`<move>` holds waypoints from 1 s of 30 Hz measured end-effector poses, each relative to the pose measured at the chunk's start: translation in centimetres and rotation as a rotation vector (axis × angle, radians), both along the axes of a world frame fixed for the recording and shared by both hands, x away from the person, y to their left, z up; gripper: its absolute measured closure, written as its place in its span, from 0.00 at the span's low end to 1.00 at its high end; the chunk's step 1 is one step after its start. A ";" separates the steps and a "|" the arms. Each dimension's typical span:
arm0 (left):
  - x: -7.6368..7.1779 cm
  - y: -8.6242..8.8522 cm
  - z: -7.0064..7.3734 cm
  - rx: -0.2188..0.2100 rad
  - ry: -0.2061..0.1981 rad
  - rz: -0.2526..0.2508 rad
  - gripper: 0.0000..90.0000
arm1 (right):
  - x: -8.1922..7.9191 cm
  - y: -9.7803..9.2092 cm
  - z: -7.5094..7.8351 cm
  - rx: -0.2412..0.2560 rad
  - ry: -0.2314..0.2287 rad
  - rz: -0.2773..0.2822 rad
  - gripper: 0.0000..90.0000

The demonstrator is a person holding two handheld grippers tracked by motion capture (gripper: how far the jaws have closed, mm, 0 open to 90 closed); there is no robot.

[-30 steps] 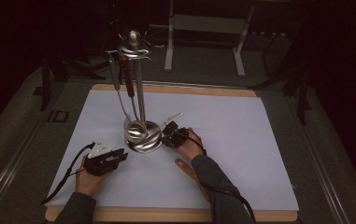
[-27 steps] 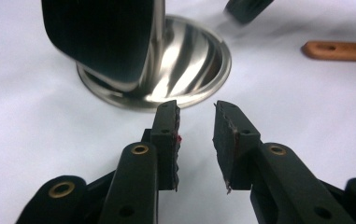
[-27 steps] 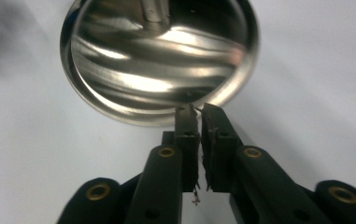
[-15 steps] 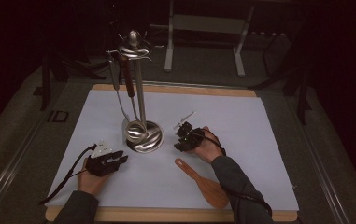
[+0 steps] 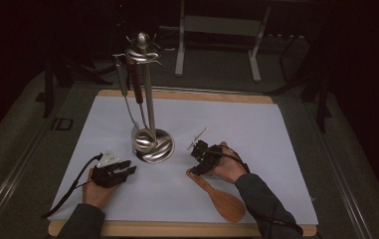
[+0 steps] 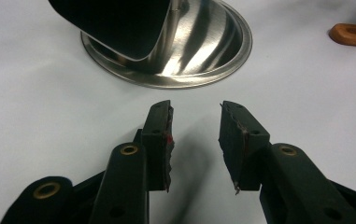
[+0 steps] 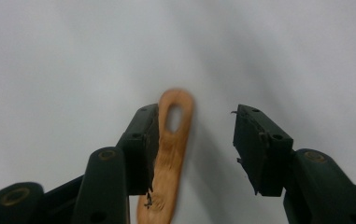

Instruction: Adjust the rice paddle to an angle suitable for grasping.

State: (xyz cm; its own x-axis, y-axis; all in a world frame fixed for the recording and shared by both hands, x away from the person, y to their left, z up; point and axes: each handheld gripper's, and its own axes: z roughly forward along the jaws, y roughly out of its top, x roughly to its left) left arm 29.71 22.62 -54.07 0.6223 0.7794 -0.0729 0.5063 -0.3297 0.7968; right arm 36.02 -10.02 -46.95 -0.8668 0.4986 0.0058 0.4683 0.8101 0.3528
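right tool (image 5: 198, 160) sits right of centre in the high view, jaws spread wide, gripping nothing. right gripper view: wooden spatula (image 7: 168, 154) handle lies between the jaws, close against the left jaw's pad or touching it, clear gap to the right jaw; hang hole in the handle end visible at frame centre. so it straddles the handle but no grip yet.

spatula (image 5: 218, 193) lies flat on the white worktop (image 5: 256, 129), lower centre-right of the high view, blade toward the bottom edge, handle end up under the right tool.

left tool (image 5: 122, 172) lower left of the high view, just beside the steel rack's round base. jaws partly open, nothing between them, only bare worktop in the left gripper view (image 6: 195, 140). rack base (image 6: 199, 51) fills the upper part of that view, spatula handle tip at the upper right corner.

utensil rack (image 5: 147, 99) stands upright at centre-left of the high view; two utensils (image 5: 130, 94) hang from its top hooks, the long metal one reaching down near the base.

progress, my read: early. spatula on the worktop, not lifted, not hung. right tool is lined up for a pick. left to do: close on the handle, lift, carry to the rack, thread the hole on a free hook. left tool likely there to steady the base.
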 end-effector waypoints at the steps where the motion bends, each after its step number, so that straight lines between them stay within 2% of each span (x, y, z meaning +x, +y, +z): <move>1: 0.0 0.0 0.0 0.000 0.000 0.000 0.72 | 0.0 0.0 0.0 0.000 0.000 0.000 0.56; 6: 0.0 0.0 0.0 -0.001 0.002 -0.001 0.72 | -1.2 -0.4 -0.3 -0.041 0.034 0.038 0.56; 12: 0.0 0.0 0.0 -0.002 0.002 -0.001 0.72 | -2.0 -0.8 -1.1 -0.057 0.064 0.051 0.58; 13: 0.0 0.0 0.0 -0.002 0.001 -0.002 0.72 | -2.3 -1.2 -1.7 -0.075 0.088 0.051 0.61; 16: 0.0 0.0 0.0 -0.002 0.002 -0.002 0.72 | -2.7 -1.5 -2.1 -0.100 0.121 0.052 0.68; 21: 0.0 0.0 0.0 -0.001 0.000 -0.003 0.72 | -3.1 -1.7 -2.6 -0.169 0.123 0.043 0.70; 26: 0.0 0.0 0.0 -0.001 0.000 -0.002 0.72 | -3.2 -1.5 -2.7 -0.201 0.127 0.037 0.72; 30: 0.0 0.0 0.0 -0.001 -0.001 -0.003 0.72 | -2.7 -1.1 -2.8 -0.225 0.096 0.008 0.73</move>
State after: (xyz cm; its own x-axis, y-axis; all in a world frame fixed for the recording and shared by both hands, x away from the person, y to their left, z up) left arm 29.69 22.59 -54.07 0.6247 0.7774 -0.0729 0.5045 -0.3306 0.7976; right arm 33.29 -11.10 -49.72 -0.8714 0.4901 -0.0222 0.4846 0.8668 0.1175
